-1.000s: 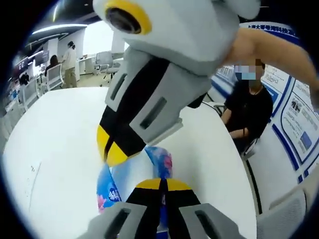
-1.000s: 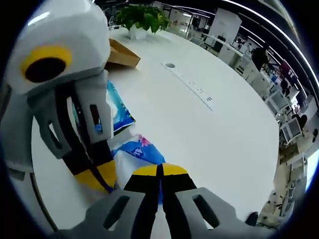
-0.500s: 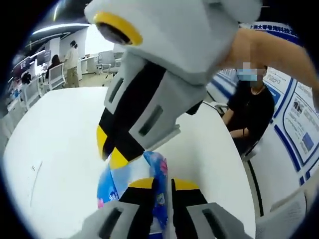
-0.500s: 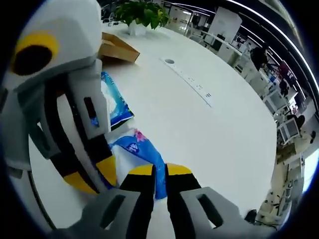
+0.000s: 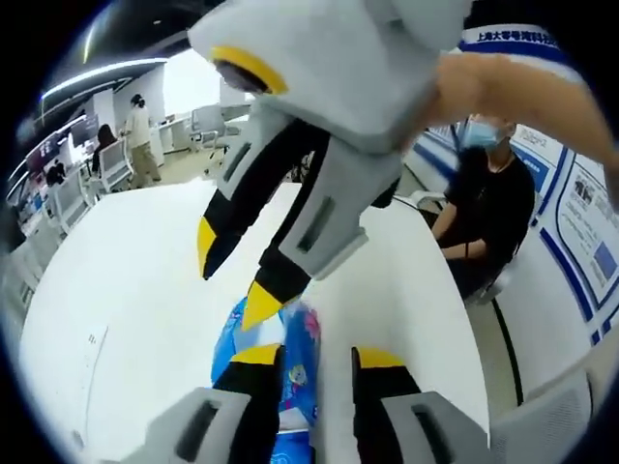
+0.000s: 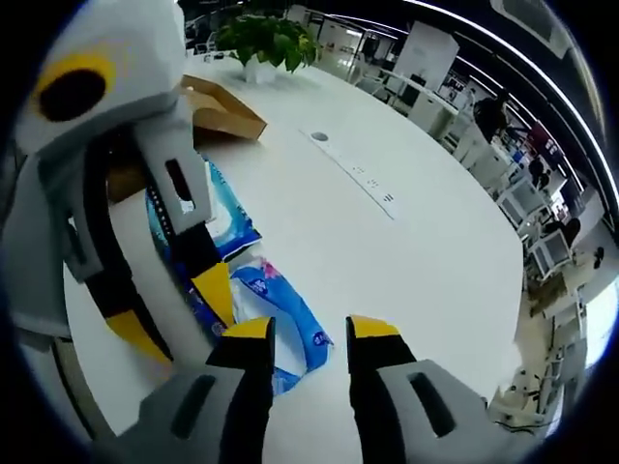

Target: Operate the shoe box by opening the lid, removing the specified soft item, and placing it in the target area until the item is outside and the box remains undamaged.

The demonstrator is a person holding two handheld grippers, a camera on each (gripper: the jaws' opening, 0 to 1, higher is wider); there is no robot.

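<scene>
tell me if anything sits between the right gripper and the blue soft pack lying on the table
Nothing visible does. The blue and pink plastic soft pack lies on the white table just ahead of the open right gripper. The left gripper, also open, hangs beside the pack, not across the path.

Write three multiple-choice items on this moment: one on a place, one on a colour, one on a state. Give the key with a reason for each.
1. Where does the soft pack lie?
A. inside the shoe box
B. on the white table
C. on a chair

2. What colour are the tips of the tongs?
A. yellow
B. red
C. green

3. How do the right tongs stand?
A. shut on the pack
B. shut on nothing
C. open

Key: 1 B, the blue and pink pack rests flat on the white table, apart from the brown shoe box. 2 A, both the right tongs and the left tongs end in yellow tips. 3 C, a clear gap shows between the jaws above the pack.
</scene>
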